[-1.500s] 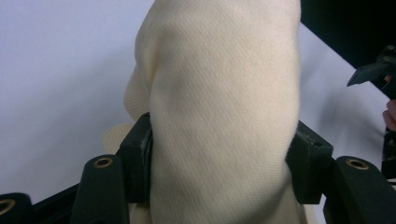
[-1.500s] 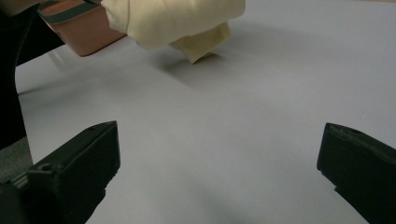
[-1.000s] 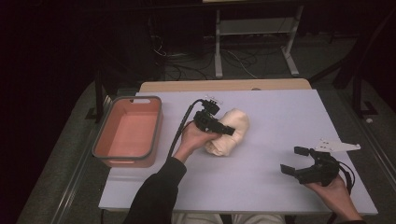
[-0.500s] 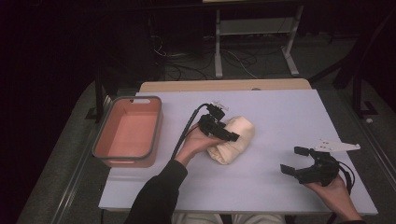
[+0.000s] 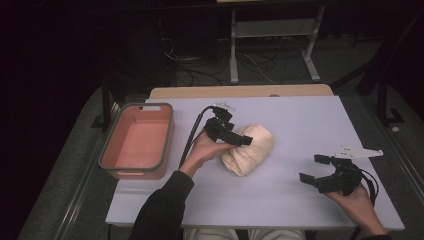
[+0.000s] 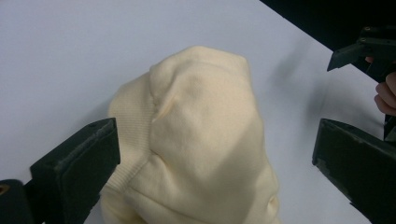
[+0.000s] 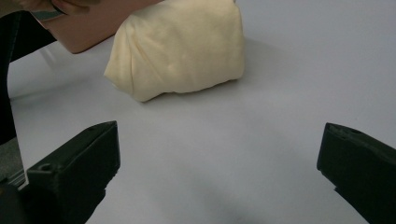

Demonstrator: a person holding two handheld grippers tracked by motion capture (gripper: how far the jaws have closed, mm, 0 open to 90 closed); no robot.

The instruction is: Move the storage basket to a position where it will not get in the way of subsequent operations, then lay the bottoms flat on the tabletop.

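One cream-coloured cloth bundle (image 5: pixel 248 149) lay rolled up near the middle of the pale table (image 5: pixel 300 115), well apart from the orange bin (image 5: pixel 136 141) at the table's left edge. The left gripper (image 5: pixel 239 139) was right at the bundle and its jaws had just been opening; in the left gripper view they stood wide on either side of the cloth without pressing it, so the bundle looked freshly let go rather than held. The right gripper (image 5: pixel 316 169) waited near the table's right front, jaws spread and empty, with bare tabletop between them. Judging by this, the rolling or folding seemed done, and if the bin was the goal, the carry to it was not yet made
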